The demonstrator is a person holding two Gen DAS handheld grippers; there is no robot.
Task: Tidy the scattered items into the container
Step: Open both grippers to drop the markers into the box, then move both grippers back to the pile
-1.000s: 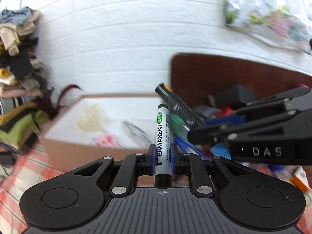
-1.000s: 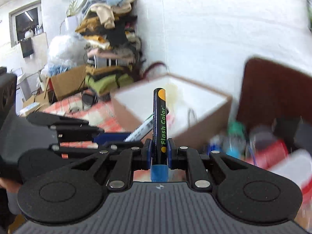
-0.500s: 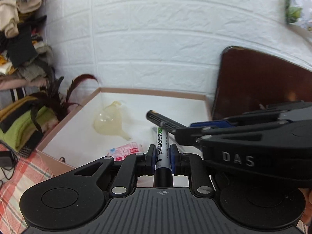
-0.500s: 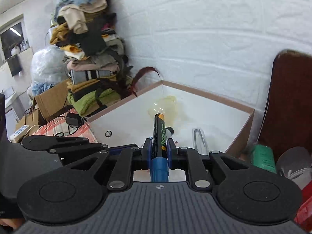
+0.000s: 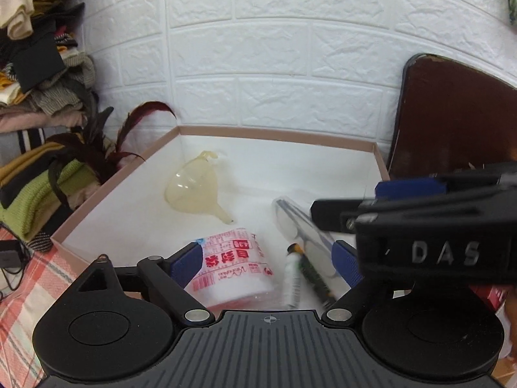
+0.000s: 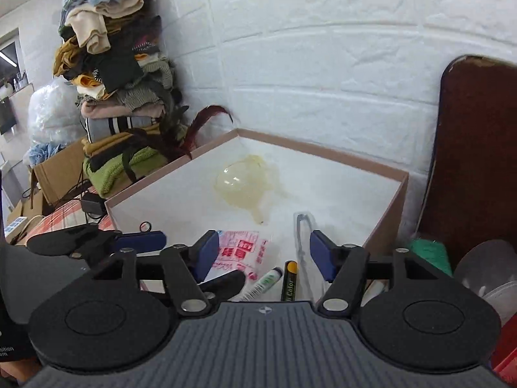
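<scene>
A white-lined cardboard box point(image 5: 122, 174) point(image 6: 384, 226) stands against the brick wall. Both grippers are open and empty above its near side. My left gripper point(image 5: 268, 258) hangs over a white permanent marker point(image 5: 290, 274) and a black Flash Color marker point(image 5: 315, 278), both lying in the box, blurred. My right gripper point(image 6: 261, 253) sees the same white marker point(image 6: 261, 284) and black marker point(image 6: 289, 281) just below it. The box also holds a yellowish funnel point(image 5: 194, 190) point(image 6: 245, 187), a red-printed packet point(image 5: 232, 262) point(image 6: 240, 252) and a clear plastic item point(image 5: 297, 223) point(image 6: 302, 236).
A dark brown chair back point(image 5: 452, 116) point(image 6: 475, 148) stands right of the box. A clothes pile point(image 5: 38, 97) point(image 6: 116, 80) and dark feathers point(image 5: 97, 142) lie to the left. A green item point(image 6: 429, 252) and clear cup point(image 6: 484, 265) sit by the box's right side.
Both grippers have opened and let go of their markers, which have dropped into the box. Both grippers have moved in over the box.
</scene>
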